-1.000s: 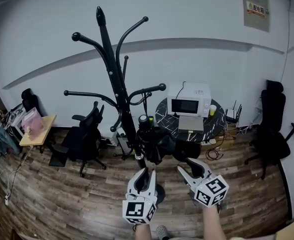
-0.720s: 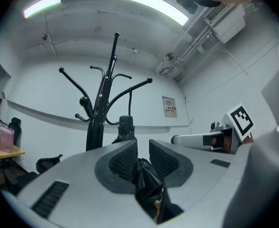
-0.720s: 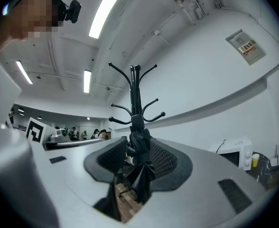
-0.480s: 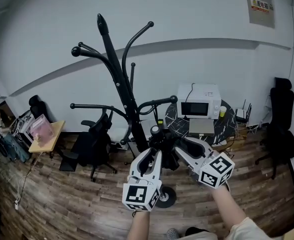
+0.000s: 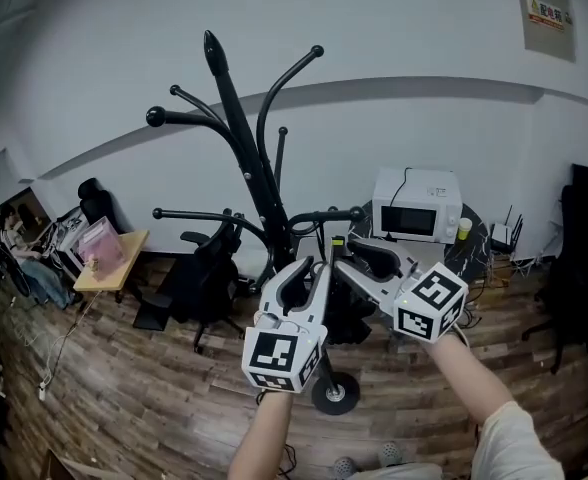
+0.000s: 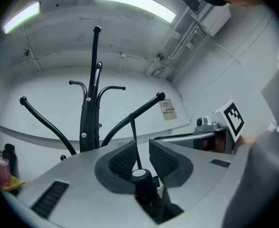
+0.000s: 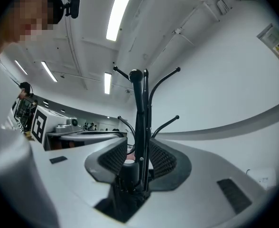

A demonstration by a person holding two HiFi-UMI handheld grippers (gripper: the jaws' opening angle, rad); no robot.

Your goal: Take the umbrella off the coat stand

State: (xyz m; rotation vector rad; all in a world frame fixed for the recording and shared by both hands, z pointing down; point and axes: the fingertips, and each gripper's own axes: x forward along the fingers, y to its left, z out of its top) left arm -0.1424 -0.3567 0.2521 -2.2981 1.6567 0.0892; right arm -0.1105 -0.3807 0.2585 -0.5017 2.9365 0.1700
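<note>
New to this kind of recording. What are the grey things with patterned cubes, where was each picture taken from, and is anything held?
No robot: a person carries two hand-held two-jaw grippers. The head view comes from a camera on the person's head, looking down at a black coat stand on a wooden floor, with a microwave and office chairs behind. The other two pictures come from cameras riding on the left gripper and the right gripper, looking along their jaws. Each shows the umbrella handle, hung by its strap from a stand arm, between the jaws. The right jaws have just been closing, but neither pair seems to press on it yet, so nothing is held.
</note>
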